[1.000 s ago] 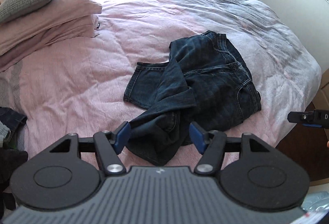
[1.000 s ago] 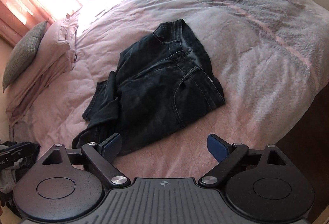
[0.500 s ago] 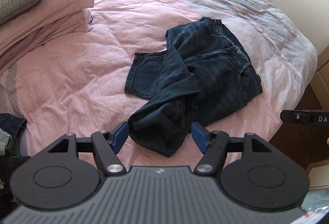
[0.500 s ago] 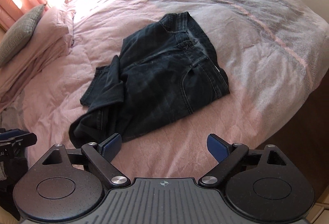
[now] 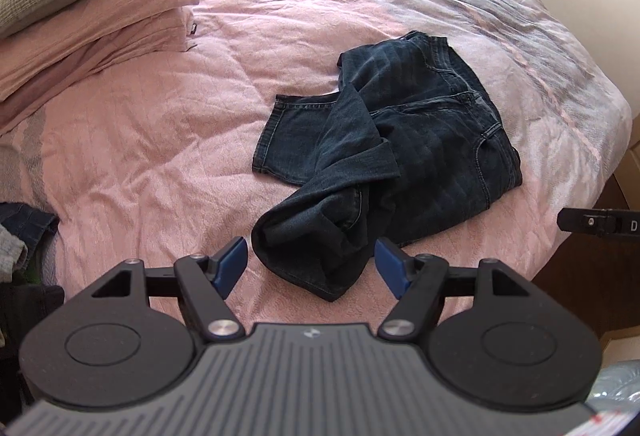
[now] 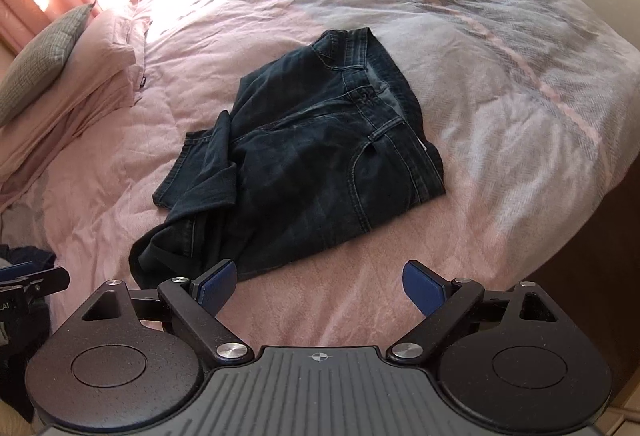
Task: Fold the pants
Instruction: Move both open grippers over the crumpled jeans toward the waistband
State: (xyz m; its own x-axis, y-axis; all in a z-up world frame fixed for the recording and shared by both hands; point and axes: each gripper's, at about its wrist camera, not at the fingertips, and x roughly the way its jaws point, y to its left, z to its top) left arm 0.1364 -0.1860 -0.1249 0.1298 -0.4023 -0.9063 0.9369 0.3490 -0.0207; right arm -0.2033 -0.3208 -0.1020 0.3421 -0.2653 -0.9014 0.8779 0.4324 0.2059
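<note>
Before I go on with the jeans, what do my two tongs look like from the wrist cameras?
Both look alike. The left tongs and right tongs each have blue pads on black link arms with silver pivot screws, two round black discs and a ribbed grey plate bearing a small crosshair mark. No hand, sleeve or cable shows.

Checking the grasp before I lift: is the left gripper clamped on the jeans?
No. The left gripper stands open, its blue pads clear of the crumpled jeans lying loose on the bed.

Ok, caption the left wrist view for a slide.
Open left tool above crumpled dark jeans on a pink bed.
</note>
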